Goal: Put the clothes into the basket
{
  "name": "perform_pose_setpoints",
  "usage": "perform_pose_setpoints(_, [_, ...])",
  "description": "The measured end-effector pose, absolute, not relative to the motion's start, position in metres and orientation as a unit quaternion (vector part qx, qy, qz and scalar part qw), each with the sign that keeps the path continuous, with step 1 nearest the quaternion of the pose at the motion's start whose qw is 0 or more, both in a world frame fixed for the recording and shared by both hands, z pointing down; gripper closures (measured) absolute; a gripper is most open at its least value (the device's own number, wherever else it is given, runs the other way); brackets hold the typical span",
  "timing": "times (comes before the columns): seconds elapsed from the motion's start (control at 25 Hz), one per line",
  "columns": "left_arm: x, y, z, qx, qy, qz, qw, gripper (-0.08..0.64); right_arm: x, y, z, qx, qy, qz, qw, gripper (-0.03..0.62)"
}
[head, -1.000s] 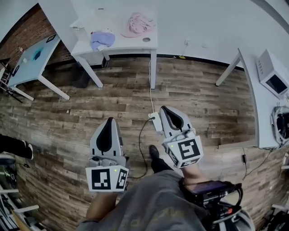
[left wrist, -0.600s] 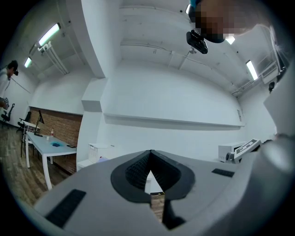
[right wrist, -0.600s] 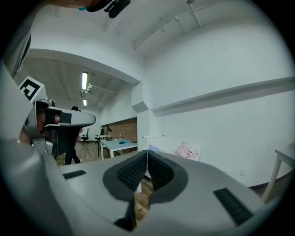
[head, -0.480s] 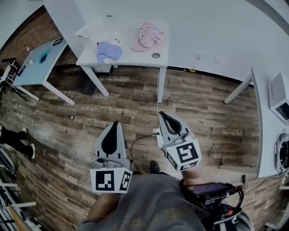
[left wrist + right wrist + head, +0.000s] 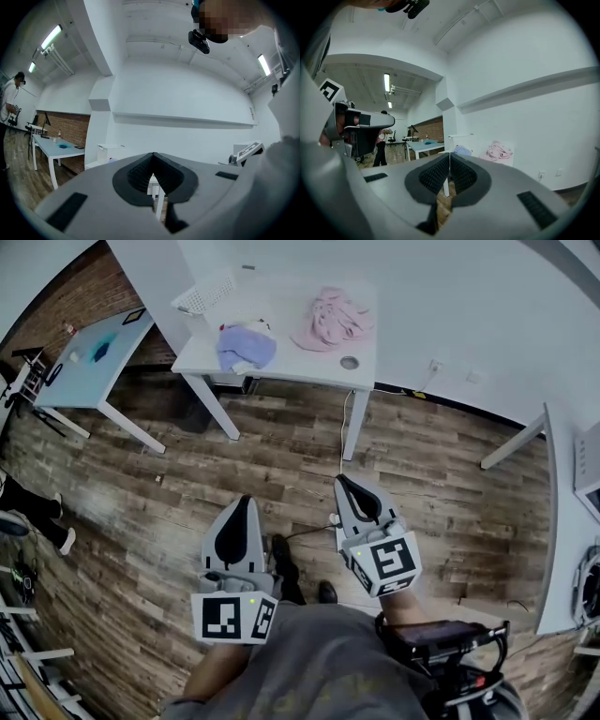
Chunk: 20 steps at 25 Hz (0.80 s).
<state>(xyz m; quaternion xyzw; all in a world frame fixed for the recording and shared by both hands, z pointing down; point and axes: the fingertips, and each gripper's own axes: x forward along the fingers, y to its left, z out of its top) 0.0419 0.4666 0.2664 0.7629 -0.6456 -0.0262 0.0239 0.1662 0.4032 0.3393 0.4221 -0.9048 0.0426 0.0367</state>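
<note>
**Pink and lilac clothes on the white table, both grippers closed and empty**

Pink clothes (image 5: 335,320) lie bunched on the right part of the white table (image 5: 298,360). A lilac garment (image 5: 246,346) sits on the table's left part. Neither is in the white lattice basket (image 5: 206,292), which stands at the table's far left corner, near the lilac garment. A small grey disc (image 5: 350,362) lies close to the table's near right corner. The left gripper (image 5: 242,501) and the right gripper (image 5: 344,480) are both well short of the table's near edge, over the wooden floor (image 5: 441,484). Each has its jaws pressed together with nothing between them. A pale blue table (image 5: 89,357) stands to the left of the white one.
</note>
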Motion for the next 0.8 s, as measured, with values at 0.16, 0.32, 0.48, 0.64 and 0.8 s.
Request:
perform_pose_setpoints(0.16, [0.014,0.436,0.279,0.761,-0.648,-0.031,0.034,0.552,0.142,0.373,0.352,0.423,-0.902,0.052,0.064,0.583])
perform_pose_setpoints(0.32, [-0.019,0.391,0.288,0.762,-0.645,-0.037,0.048,0.552,0.116,0.330,0.354,0.437,-0.896,0.050,0.068,0.583])
perform_pose_setpoints(0.48, [-0.056,0.349,0.287,0.766,-0.639,-0.037,0.052,0.552,0.088,0.286,0.358,0.450,-0.889,0.049,0.071,0.583])
perform_pose_setpoints(0.64, [-0.097,0.309,0.285,0.767,-0.638,-0.042,0.050,0.552,0.056,0.241,0.356,0.461,-0.884,0.048,0.066,0.583])
perform_pose_setpoints(0.8, [-0.128,0.279,0.280,0.771,-0.634,-0.049,0.045,0.552,0.030,0.206,0.352,0.474,-0.877,0.045,0.060,0.583])
